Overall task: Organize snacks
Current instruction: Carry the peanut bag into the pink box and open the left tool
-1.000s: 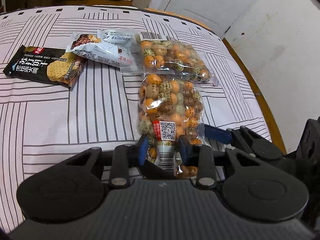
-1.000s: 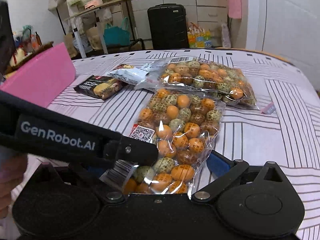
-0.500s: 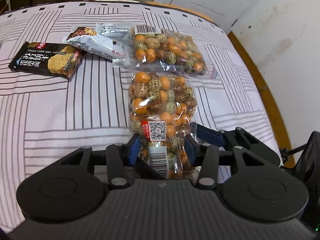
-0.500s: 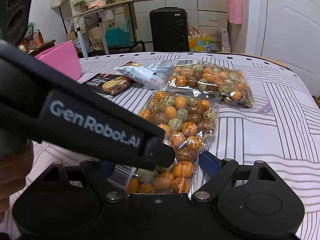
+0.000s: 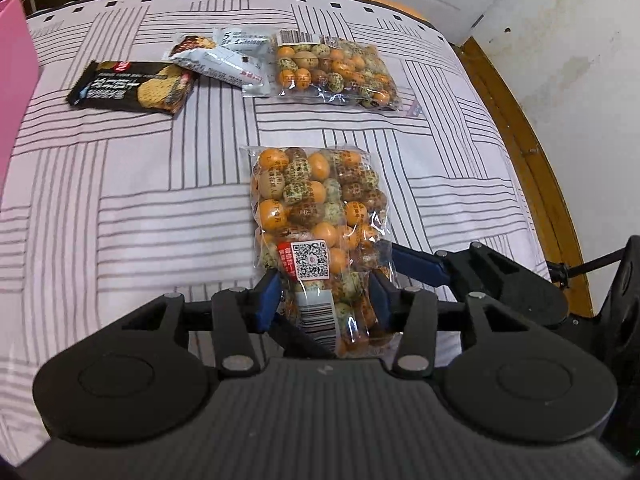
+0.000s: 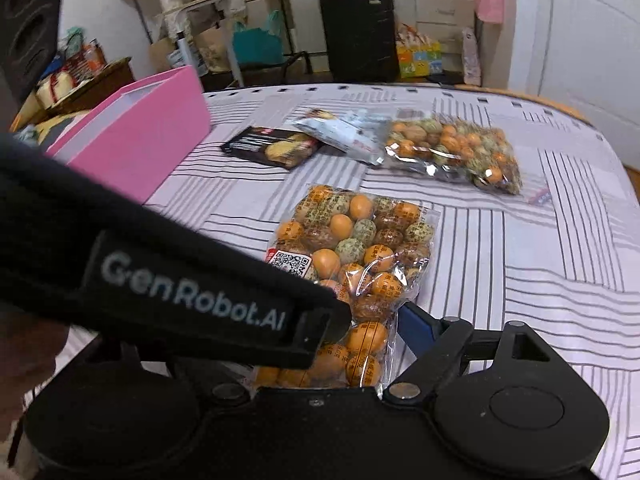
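Lifted and drawn back from the second candy bag [image 5: 334, 70], the near candy bag [image 5: 316, 216] hangs lengthwise from the left tool [image 5: 324, 300], pinched; right tool [image 6: 360, 344] spread beside it; pink box [image 6: 136, 140] lies left.

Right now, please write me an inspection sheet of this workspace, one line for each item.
Surface: table with striped cloth, wooden edge showing.
Job's things: near candy bag held at its barcode end; second candy bag, white packet, black cracker packet lie beyond; pink box at the left.
Clutter: small wrapper beside the second candy bag.
Grippers: left tongs shut on the near candy bag; right tongs around the same bag, grip hidden.
Cables: black cable by the right tongs.
Surroundings: suitcase, shelves, white doors.
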